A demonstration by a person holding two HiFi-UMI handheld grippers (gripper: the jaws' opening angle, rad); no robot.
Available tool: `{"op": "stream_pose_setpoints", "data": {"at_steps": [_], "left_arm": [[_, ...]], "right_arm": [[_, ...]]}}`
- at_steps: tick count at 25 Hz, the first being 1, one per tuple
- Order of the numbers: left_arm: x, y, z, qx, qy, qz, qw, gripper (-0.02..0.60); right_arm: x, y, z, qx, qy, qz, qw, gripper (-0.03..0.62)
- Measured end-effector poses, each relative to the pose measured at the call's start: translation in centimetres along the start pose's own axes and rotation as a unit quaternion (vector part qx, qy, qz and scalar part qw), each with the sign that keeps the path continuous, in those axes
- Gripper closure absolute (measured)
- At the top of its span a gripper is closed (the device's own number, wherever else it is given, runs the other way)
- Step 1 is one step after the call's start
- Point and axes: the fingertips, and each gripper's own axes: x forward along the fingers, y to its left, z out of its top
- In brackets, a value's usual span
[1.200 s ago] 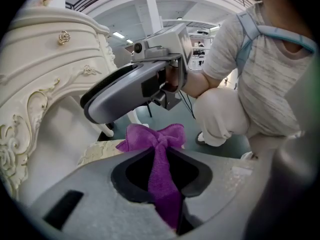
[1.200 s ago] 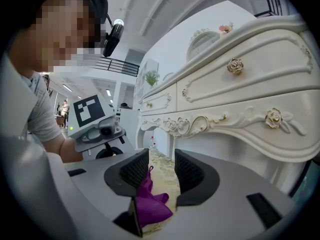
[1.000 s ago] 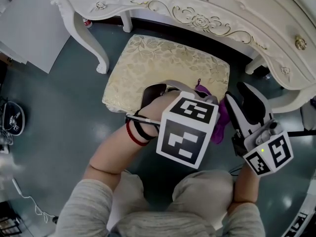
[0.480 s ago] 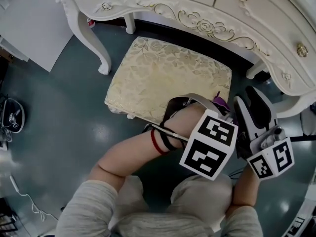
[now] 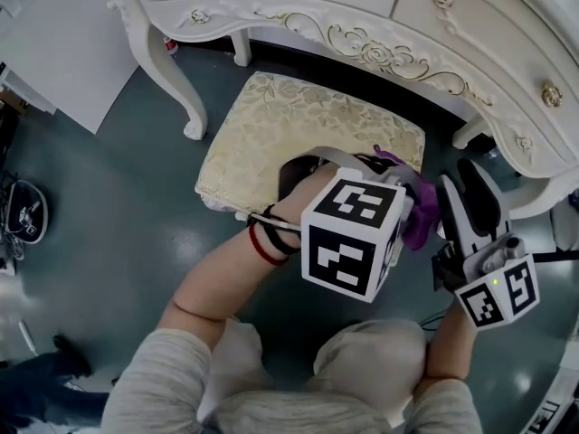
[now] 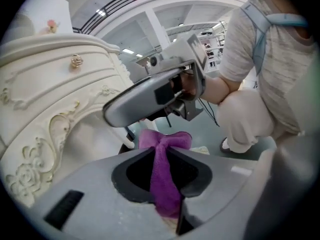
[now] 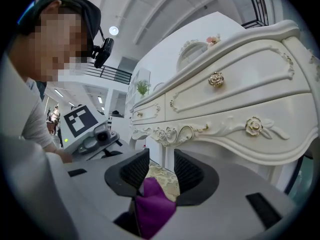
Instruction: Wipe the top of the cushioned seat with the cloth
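Note:
The cushioned seat is a cream, flower-patterned stool pushed half under the dressing table. A purple cloth bunches over its near right corner, between my two grippers. My left gripper is shut on the cloth, which runs up through the jaws and flares out past the tips. In the head view its marker cube hides those jaws. My right gripper points level just to the right. In its own view the cloth fills the gap deep between the jaws, whose tips stand apart with the seat showing between them.
The ornate white dressing table curves over the back of the seat, one carved leg standing at its left. A white panel leans at far left. Dark gear lies on the grey-green floor. My knees are just below the grippers.
The left gripper first swung right and down beside the right gripper, then came back left and up with the cloth, which now shows more. The right gripper has hardly moved.

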Motion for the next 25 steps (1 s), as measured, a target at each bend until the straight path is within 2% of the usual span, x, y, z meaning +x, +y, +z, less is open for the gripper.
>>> {"op": "stream_pose_setpoints", "data": {"at_steps": [4, 9, 13, 17, 22, 25], "left_arm": [[-3.3, 3.0, -2.4, -0.041, -0.004, 0.050, 0.9979, 0.509], [-9.1, 6.4, -5.9, -0.099, -0.020, 0.114, 0.9884, 0.509], [-13.8, 8.3, -8.7, -0.139, -0.034, 0.167, 0.9754, 0.509], [-17.6, 9.2, -11.2, -0.171, -0.041, 0.213, 0.9612, 0.509], [-21.0, 9.7, -13.3, -0.199, -0.046, 0.256, 0.9448, 0.511], [-22.2, 9.7, -14.0, -0.207, -0.045, 0.271, 0.9391, 0.511]], "right_arm": [[1.4, 0.6, -0.8, -0.007, 0.017, 0.012, 1.000, 0.439], [4.6, 1.0, -0.8, -0.034, 0.052, 0.042, 0.997, 0.439], [8.0, 2.3, 0.6, -0.051, 0.066, 0.079, 0.993, 0.439], [11.3, 3.9, 2.1, -0.040, 0.064, 0.111, 0.991, 0.441], [14.9, 6.9, 2.8, -0.054, 0.068, 0.152, 0.985, 0.448], [16.0, 8.4, 2.8, -0.049, 0.063, 0.166, 0.983, 0.453]]}}
